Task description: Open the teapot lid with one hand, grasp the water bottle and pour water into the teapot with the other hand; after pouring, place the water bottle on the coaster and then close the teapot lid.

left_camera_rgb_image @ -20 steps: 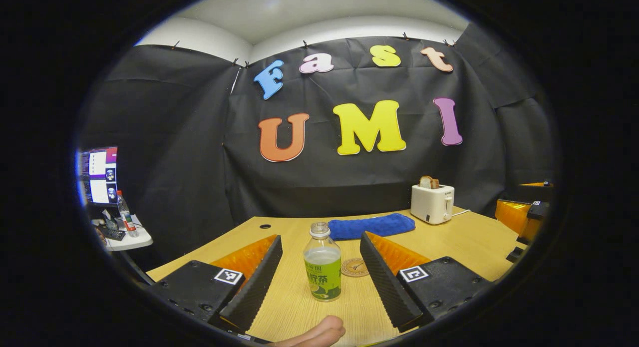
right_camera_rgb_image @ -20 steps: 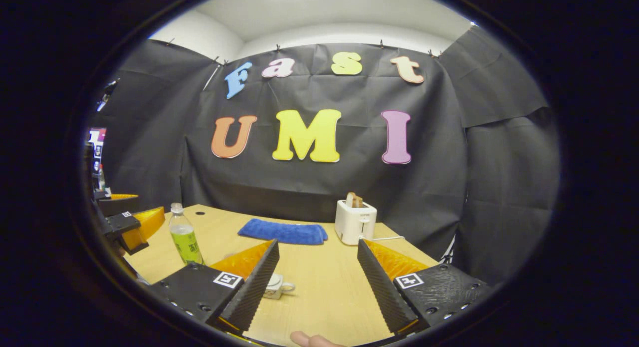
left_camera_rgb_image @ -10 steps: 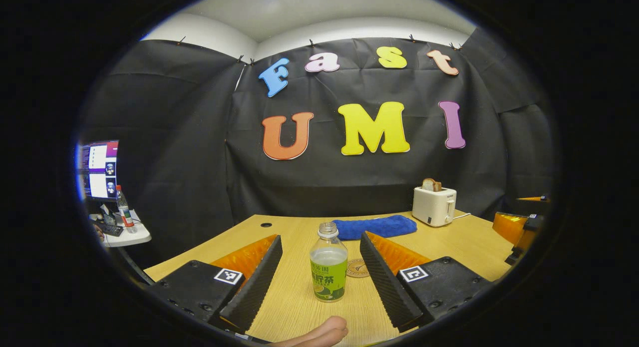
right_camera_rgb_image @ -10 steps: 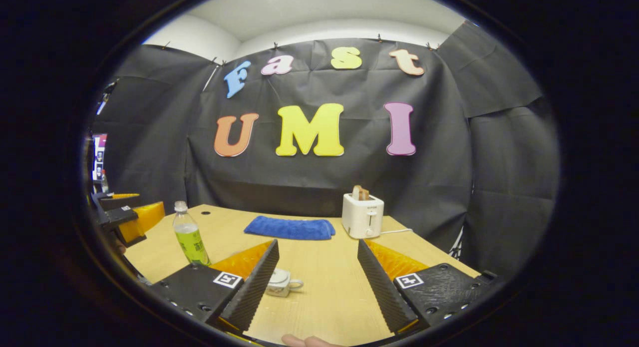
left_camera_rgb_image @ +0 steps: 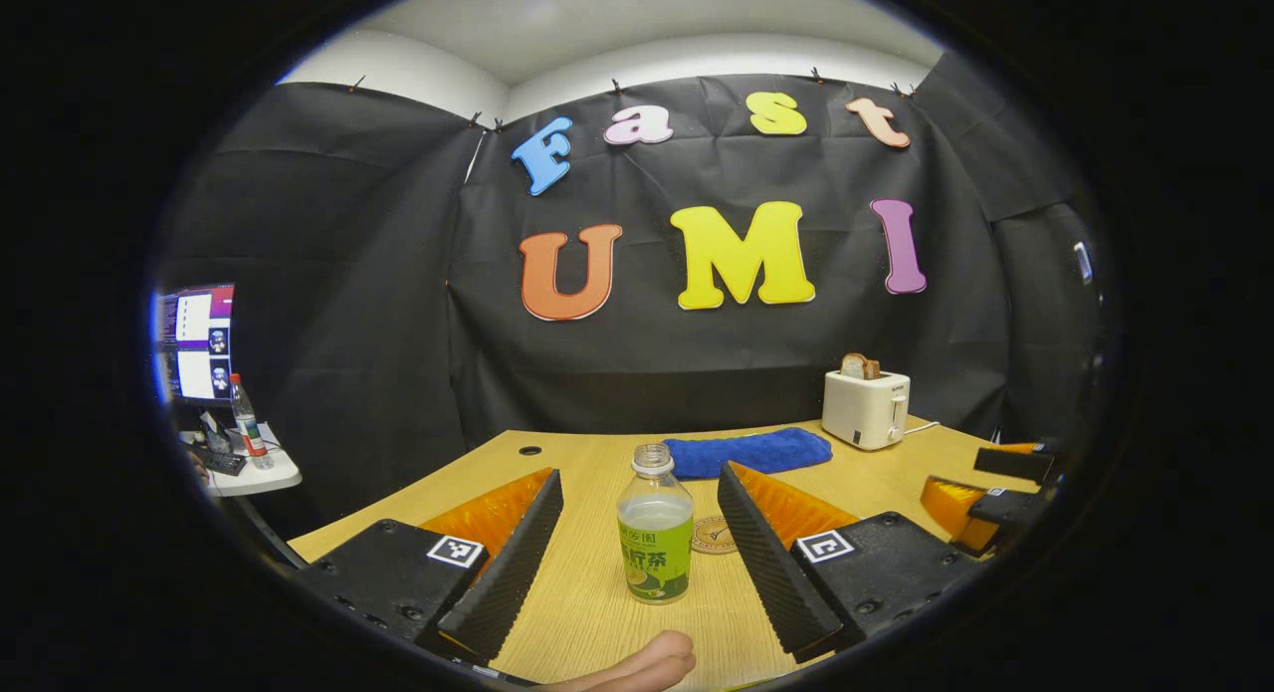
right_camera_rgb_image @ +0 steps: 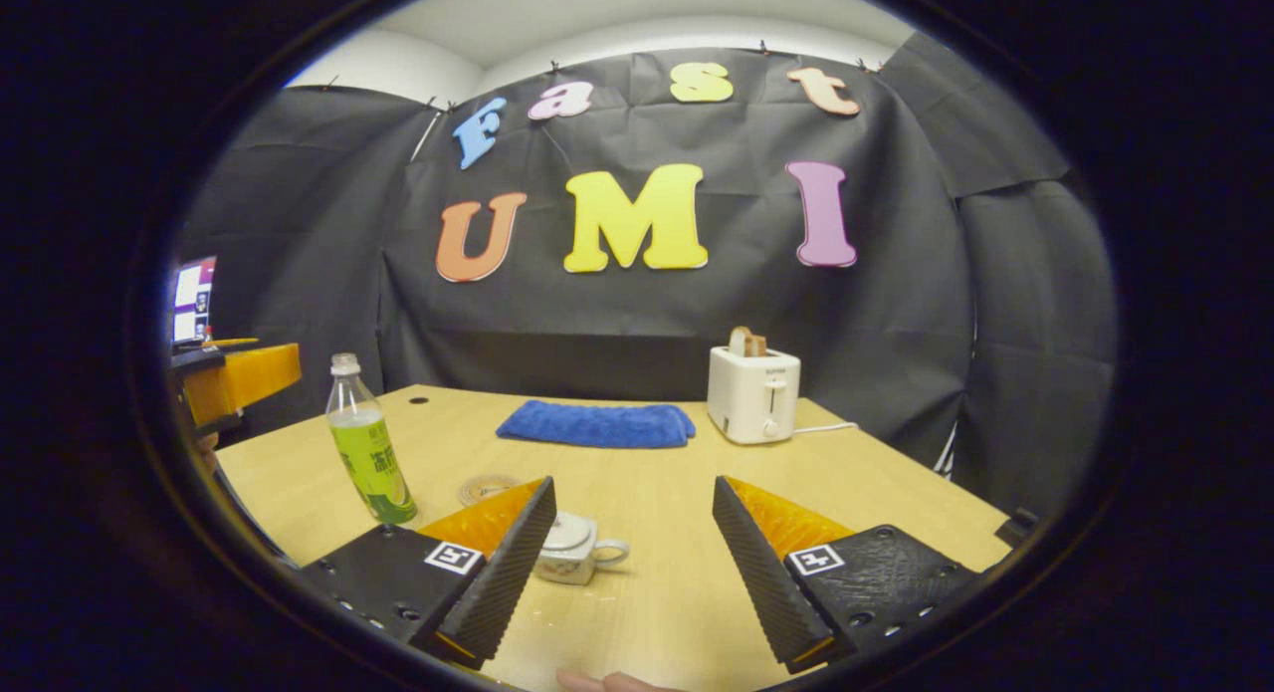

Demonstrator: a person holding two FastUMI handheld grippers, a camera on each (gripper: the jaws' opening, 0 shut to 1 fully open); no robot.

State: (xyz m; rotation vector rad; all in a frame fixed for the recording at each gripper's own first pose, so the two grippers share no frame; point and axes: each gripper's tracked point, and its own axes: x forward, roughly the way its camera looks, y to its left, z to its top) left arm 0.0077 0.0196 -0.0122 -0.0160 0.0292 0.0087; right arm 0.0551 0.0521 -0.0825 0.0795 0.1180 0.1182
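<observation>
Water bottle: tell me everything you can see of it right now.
The water bottle is clear plastic with a green label wrap, uncapped, holding pale liquid to about the label's top. It stands upright on the wooden table, apart from the coaster behind it. The left gripper is open around it, touching nothing.

left gripper view: low over table (left_camera_rgb_image: 896,478), faces booth wall, water bottle (left_camera_rgb_image: 654,525) near | right gripper view: low at table's right side, faces wall, teapot (right_camera_rgb_image: 572,550) near | shared: bottle, blue towel (right_camera_rgb_image: 597,424), toaster (right_camera_rgb_image: 752,395)
</observation>
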